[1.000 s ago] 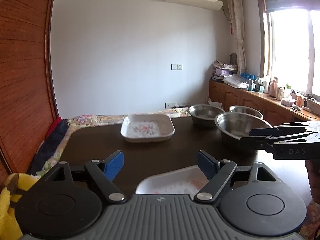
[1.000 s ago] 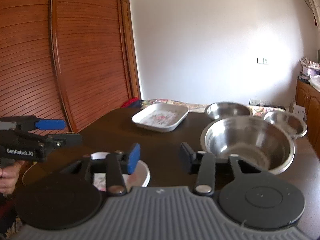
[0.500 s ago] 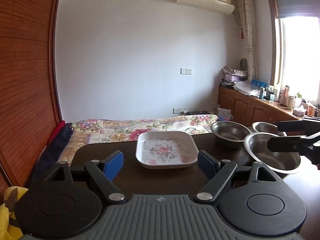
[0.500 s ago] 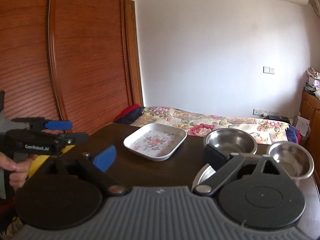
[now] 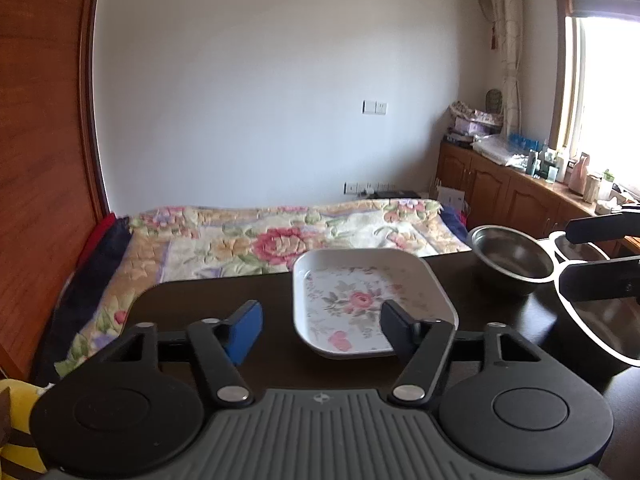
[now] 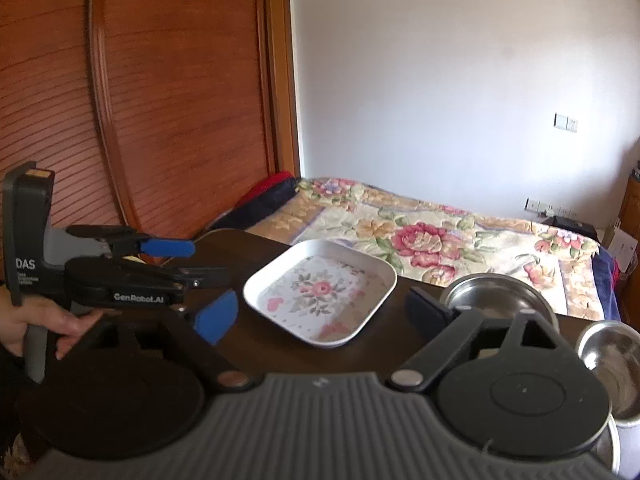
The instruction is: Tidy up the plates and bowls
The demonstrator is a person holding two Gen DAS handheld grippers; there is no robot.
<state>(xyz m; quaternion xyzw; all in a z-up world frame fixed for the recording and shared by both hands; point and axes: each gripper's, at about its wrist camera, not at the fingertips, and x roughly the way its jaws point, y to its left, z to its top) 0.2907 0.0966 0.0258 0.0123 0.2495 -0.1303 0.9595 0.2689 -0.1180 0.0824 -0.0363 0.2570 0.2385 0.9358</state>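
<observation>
A white square plate [image 5: 360,300] with a flower print lies on the dark table [image 5: 192,304], toward its far edge. My left gripper [image 5: 320,330] hovers open just short of it, with nothing between the fingers. To the right stand a steel bowl [image 5: 510,258], a bigger steel bowl [image 5: 600,320] and a third bowl rim [image 5: 580,246] behind. My right gripper [image 5: 566,256] hangs open over those bowls. In the right wrist view my right gripper [image 6: 322,312] is open and empty before the plate [image 6: 320,292], with bowls [image 6: 496,296] to its right. A hand [image 6: 40,320] holds the left gripper [image 6: 192,260].
A bed with a floral quilt [image 5: 280,232] lies just past the table's far edge. A wooden wardrobe [image 6: 160,100] fills the left side. Low cabinets [image 5: 500,192] with bottles run under the window at right. A small bowl [image 6: 612,352] sits at the table's right.
Both grippers have lifted and moved forward toward the far plate; the near plate has dropped out of view. The right gripper's fingers stand wider apart than a second ago.
</observation>
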